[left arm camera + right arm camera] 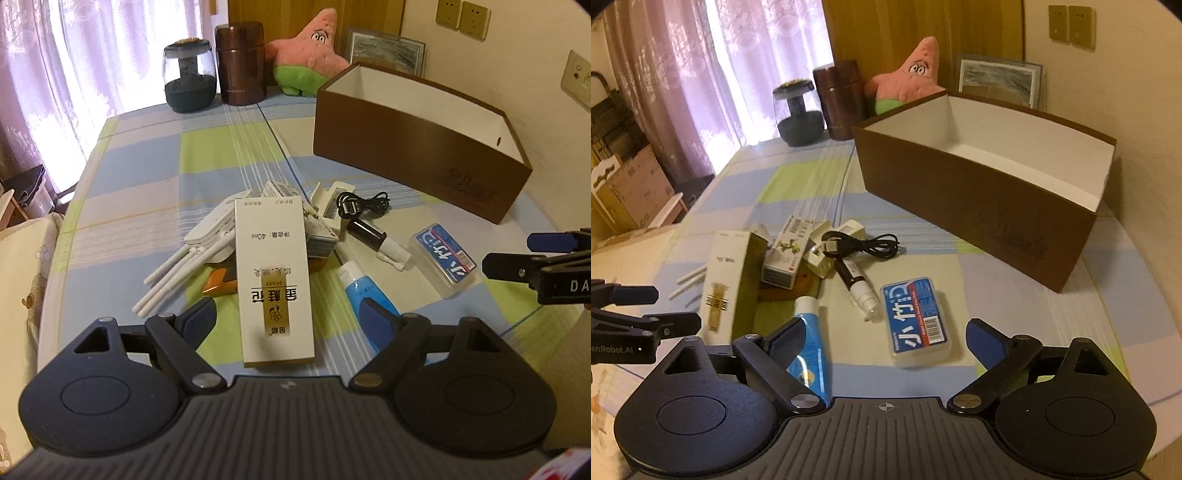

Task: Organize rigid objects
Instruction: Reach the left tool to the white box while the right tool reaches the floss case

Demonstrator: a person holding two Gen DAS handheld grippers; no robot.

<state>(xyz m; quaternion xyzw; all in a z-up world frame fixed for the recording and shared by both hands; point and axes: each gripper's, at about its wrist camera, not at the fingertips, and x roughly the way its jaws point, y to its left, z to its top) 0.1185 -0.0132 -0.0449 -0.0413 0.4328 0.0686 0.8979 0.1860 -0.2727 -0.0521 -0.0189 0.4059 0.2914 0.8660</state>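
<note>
White carton (275,280) reads "40ml"; clear case (921,322) reads "小竹".

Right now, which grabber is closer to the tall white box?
Left. The left gripper has its open fingers either side of the tall white box; the right gripper is off to its right, over the clear plastic case.

**Daylight from the curtained window, soft and warm**

Light enters through pink curtains (74,55), blown out white at the left. Room otherwise dimmish, yellow cast. Shadows faint on the tablecloth (221,155). Strong fisheye bending; dark vignette in corners. Slight motion blur on the white carton (724,280).
</note>
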